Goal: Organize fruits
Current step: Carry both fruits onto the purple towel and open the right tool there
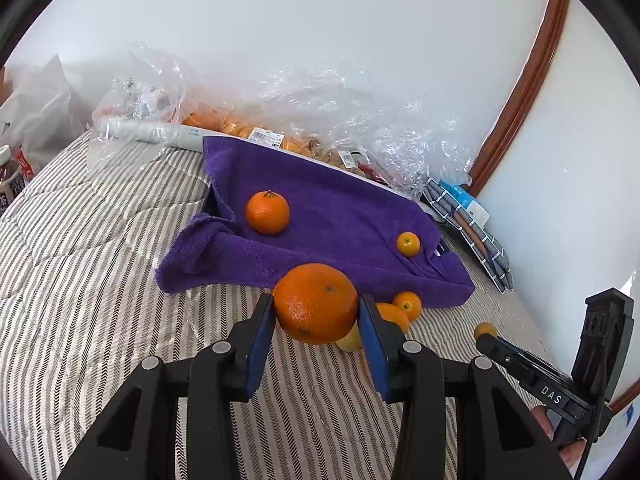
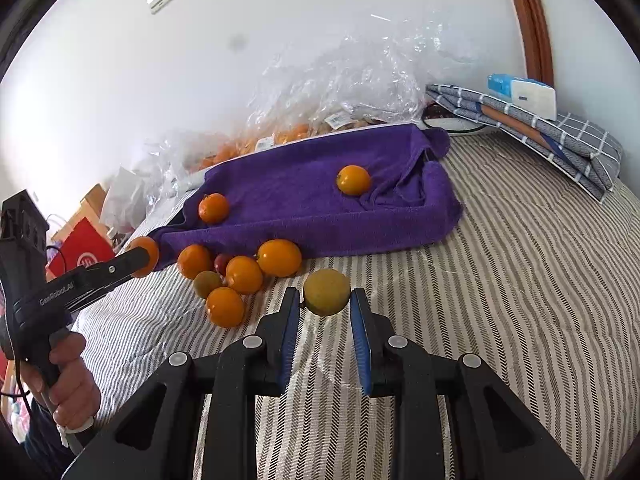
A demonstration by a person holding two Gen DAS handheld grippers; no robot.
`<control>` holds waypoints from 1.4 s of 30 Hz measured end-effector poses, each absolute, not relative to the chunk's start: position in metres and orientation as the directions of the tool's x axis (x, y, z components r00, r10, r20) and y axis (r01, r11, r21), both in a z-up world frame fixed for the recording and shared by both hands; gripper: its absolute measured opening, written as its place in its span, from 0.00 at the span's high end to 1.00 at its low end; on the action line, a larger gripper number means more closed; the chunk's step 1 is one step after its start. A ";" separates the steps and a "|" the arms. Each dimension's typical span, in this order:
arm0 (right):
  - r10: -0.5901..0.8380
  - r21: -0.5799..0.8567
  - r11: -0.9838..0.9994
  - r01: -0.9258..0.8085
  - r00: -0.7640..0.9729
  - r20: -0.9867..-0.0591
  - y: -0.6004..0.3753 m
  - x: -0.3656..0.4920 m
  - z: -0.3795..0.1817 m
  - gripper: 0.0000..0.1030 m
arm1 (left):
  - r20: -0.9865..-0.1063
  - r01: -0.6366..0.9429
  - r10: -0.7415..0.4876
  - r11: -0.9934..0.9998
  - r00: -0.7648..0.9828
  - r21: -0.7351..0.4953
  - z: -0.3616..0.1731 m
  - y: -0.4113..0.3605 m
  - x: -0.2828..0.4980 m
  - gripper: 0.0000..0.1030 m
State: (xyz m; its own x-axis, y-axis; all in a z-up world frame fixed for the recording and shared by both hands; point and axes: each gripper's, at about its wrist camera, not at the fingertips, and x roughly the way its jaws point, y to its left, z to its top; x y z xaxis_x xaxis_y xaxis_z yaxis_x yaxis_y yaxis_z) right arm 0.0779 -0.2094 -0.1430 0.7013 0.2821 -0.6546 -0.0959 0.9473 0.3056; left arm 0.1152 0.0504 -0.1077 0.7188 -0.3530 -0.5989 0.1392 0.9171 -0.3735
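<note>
Striped bedding covers the bed, with a white wall behind and crinkled clear plastic bags [image 1: 352,112] of fruit along the far edge. My left claw [image 1: 316,308] is pinching a large orange [image 1: 316,302] between its blue pads, lifted clear of the bedding. My right claw [image 2: 326,294] is pressed onto a small yellowish fruit [image 2: 326,292], likewise held off the surface. Purple towel [image 1: 332,216] lies spread toward the far edge, directly ahead of both claws; it carries one mandarin [image 1: 267,212] near its left side and a smaller one [image 1: 408,244] near its right. Judgement: the towel is the drop zone, and the left claw, just short of its near edge, has the shorter travel forward. Both fruits are round, so no long axis to align. Right wrist view shows what the left mostly hides: a loose cluster of oranges [image 2: 240,276] on the bedding against the towel's near edge, between the two claws. Left wrist view shows the left-side clutter and a rolled white tube [image 1: 156,132] by the bags.
</note>
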 end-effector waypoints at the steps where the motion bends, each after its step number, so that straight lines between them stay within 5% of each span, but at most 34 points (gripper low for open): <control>1: 0.277 0.303 0.949 -0.090 0.698 -0.660 -0.210 0.079 -0.143 0.75 | -0.594 0.139 -0.349 0.918 0.725 -0.370 -0.106 0.051 0.114 0.61; 18: 0.190 0.156 0.981 -0.116 0.748 -0.636 -0.209 0.153 -0.087 0.75 | -0.582 0.125 -0.295 0.941 0.758 -0.315 -0.065 0.041 0.176 0.61; 42: 0.236 0.225 0.969 -0.098 0.624 -0.745 -0.211 0.209 -0.144 0.75 | -0.716 0.113 -0.268 0.960 0.645 -0.257 -0.128 0.004 0.234 0.61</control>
